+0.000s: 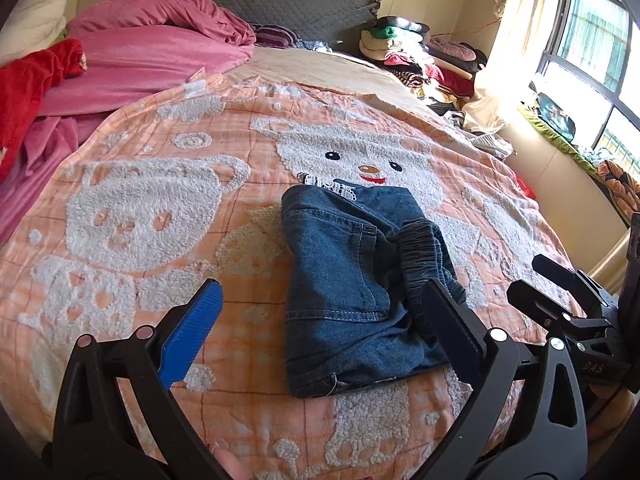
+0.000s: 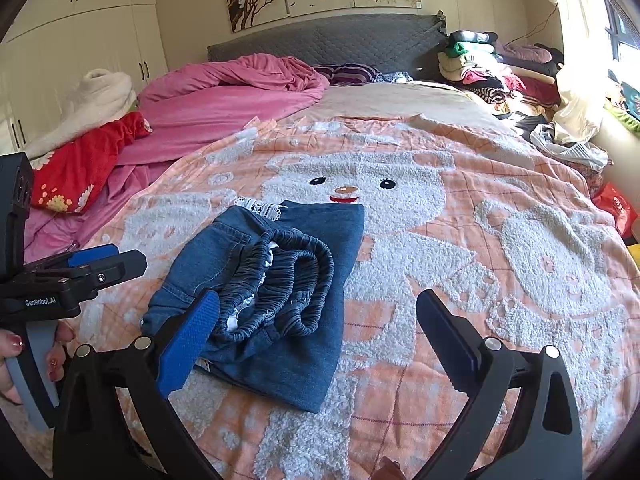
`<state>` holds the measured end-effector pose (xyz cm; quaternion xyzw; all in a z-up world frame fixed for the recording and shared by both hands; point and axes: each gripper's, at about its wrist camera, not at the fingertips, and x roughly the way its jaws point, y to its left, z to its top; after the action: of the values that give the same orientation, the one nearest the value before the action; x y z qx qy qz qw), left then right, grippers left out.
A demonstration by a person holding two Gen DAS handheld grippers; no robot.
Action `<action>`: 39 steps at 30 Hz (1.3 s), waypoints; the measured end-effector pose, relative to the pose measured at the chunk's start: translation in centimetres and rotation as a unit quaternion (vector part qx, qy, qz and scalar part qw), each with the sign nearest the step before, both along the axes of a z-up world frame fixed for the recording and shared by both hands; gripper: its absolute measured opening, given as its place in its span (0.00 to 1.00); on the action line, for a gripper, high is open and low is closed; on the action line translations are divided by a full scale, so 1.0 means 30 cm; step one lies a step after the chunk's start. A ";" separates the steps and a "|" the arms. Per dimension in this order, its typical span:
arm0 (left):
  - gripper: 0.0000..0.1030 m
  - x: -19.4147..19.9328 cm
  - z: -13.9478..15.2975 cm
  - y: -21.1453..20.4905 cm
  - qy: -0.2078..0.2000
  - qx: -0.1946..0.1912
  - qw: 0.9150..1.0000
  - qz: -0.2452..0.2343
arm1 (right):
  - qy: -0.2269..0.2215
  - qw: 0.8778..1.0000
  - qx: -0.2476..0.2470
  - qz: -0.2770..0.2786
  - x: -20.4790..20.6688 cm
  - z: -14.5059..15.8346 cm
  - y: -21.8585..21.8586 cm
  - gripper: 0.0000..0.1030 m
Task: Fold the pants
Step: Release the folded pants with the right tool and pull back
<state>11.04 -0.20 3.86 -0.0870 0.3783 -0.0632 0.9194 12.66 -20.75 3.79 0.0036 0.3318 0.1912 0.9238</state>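
Observation:
The small blue denim pants (image 1: 340, 264) lie folded into a compact bundle on the orange bear-patterned blanket (image 1: 160, 208). Their elastic waistband (image 2: 296, 276) is on top and a white lace trim shows at the far edge. My left gripper (image 1: 322, 288) hovers above the near part of the bundle, open, with nothing touching its blue pads. My right gripper (image 2: 318, 297) is also open and held off the cloth, over the bundle's right side. Each gripper shows in the other's view: the right gripper (image 1: 560, 292) at the right edge, the left gripper (image 2: 100, 264) at the left, held by a hand (image 2: 12, 360).
A pink duvet (image 2: 224, 96) and a red garment (image 2: 80, 168) lie at the far left of the bed. A pile of clothes (image 2: 488, 72) sits by the grey headboard (image 2: 328, 44). A window (image 1: 592, 48) and a red bag (image 2: 616, 208) are on the right.

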 end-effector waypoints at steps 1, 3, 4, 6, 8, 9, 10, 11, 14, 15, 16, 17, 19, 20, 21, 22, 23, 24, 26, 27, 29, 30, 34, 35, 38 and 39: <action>0.91 -0.005 0.003 0.000 -0.001 0.001 1.000 0.000 | -0.001 1.000 -0.001 -0.001 -0.004 0.003 0.000 0.95; 0.91 -0.014 0.008 0.001 -0.003 0.000 1.000 0.000 | -0.004 1.000 -0.002 -0.002 -0.015 0.010 0.001 0.95; 0.91 -0.019 0.012 0.001 -0.005 0.000 1.000 0.000 | -0.006 1.000 -0.002 -0.003 -0.020 0.014 0.000 0.95; 0.91 -0.028 0.017 0.002 -0.006 0.000 1.000 0.001 | -0.008 1.000 0.000 -0.003 -0.030 0.021 -0.001 0.95; 0.91 -0.036 0.022 0.004 -0.008 0.001 1.000 0.001 | -0.012 1.000 0.000 -0.004 -0.041 0.027 -0.004 0.95; 0.91 -0.041 0.024 0.005 -0.008 0.002 1.000 0.001 | -0.013 1.000 0.000 -0.004 -0.047 0.030 -0.004 0.95; 0.91 -0.047 0.026 0.007 -0.009 0.003 1.000 0.001 | -0.014 1.000 0.000 -0.005 -0.052 0.033 -0.004 0.95; 0.91 -0.054 0.028 0.009 -0.009 0.004 1.000 0.002 | -0.015 1.000 0.000 -0.005 -0.057 0.035 -0.006 0.95; 0.91 -0.076 0.032 0.018 -0.011 0.006 1.000 0.005 | -0.017 1.000 0.002 -0.006 -0.076 0.040 -0.010 0.95; 0.91 -0.084 0.034 0.021 -0.012 0.007 1.000 0.007 | -0.018 1.000 0.002 -0.006 -0.081 0.042 -0.011 0.95; 0.91 -0.092 0.035 0.025 -0.013 0.007 1.000 0.008 | -0.019 1.000 0.002 -0.007 -0.089 0.043 -0.012 0.95; 0.91 -0.101 0.036 0.028 -0.013 0.007 1.000 0.010 | -0.020 1.000 0.003 -0.008 -0.097 0.045 -0.014 0.95; 0.91 -0.120 0.038 0.032 -0.014 0.006 1.000 0.012 | -0.021 1.000 0.005 -0.008 -0.114 0.047 -0.017 0.95; 0.91 -0.128 0.037 0.033 -0.014 0.006 1.000 0.012 | -0.022 1.000 0.006 -0.008 -0.123 0.046 -0.017 0.95; 0.91 -0.136 0.035 0.034 -0.013 0.006 1.000 0.012 | -0.023 1.000 0.006 -0.009 -0.132 0.045 -0.018 0.95; 0.91 -0.145 0.033 0.035 -0.014 0.005 1.000 0.012 | -0.023 1.000 0.006 -0.009 -0.142 0.044 -0.018 0.95; 0.91 -0.154 0.030 0.037 -0.013 0.004 1.000 0.013 | -0.022 1.000 0.006 -0.009 -0.149 0.041 -0.017 0.95; 0.91 -0.162 0.026 0.038 -0.012 0.002 1.000 0.015 | -0.021 1.000 0.006 -0.009 -0.158 0.038 -0.017 0.95; 0.91 -0.177 0.014 0.038 -0.009 0.000 1.000 0.014 | -0.019 1.000 0.005 -0.010 -0.177 0.030 -0.015 0.95; 0.91 -0.185 0.008 0.037 -0.007 0.001 1.000 0.016 | -0.018 1.000 0.004 -0.010 -0.185 0.026 -0.014 0.95; 0.91 -0.200 -0.002 0.035 -0.004 0.001 1.000 0.016 | -0.015 1.000 0.003 -0.013 -0.200 0.017 -0.015 0.95; 0.91 -0.209 -0.009 0.036 -0.002 0.000 1.000 0.018 | -0.014 1.000 0.002 -0.014 -0.208 0.015 -0.016 0.95; 0.91 -0.247 -0.038 0.026 0.003 -0.003 1.000 0.019 | -0.013 1.000 -0.006 -0.019 -0.236 0.000 -0.018 0.95; 0.91 -0.256 -0.046 0.021 0.006 -0.001 1.000 0.018 | -0.012 1.000 -0.009 -0.020 -0.244 -0.007 -0.017 0.95; 0.91 -0.278 -0.074 0.016 0.015 -0.001 1.000 0.020 | -0.005 1.000 -0.015 -0.018 -0.263 -0.028 -0.011 0.95; 0.91 -0.284 -0.083 0.014 0.017 -0.001 1.000 0.021 | -0.003 1.000 -0.017 -0.017 -0.268 -0.036 -0.008 0.95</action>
<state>2.53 0.23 1.37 -0.0974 0.3922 -0.0429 0.9137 4.62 -21.00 2.72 -0.0069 0.3321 0.1702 0.9277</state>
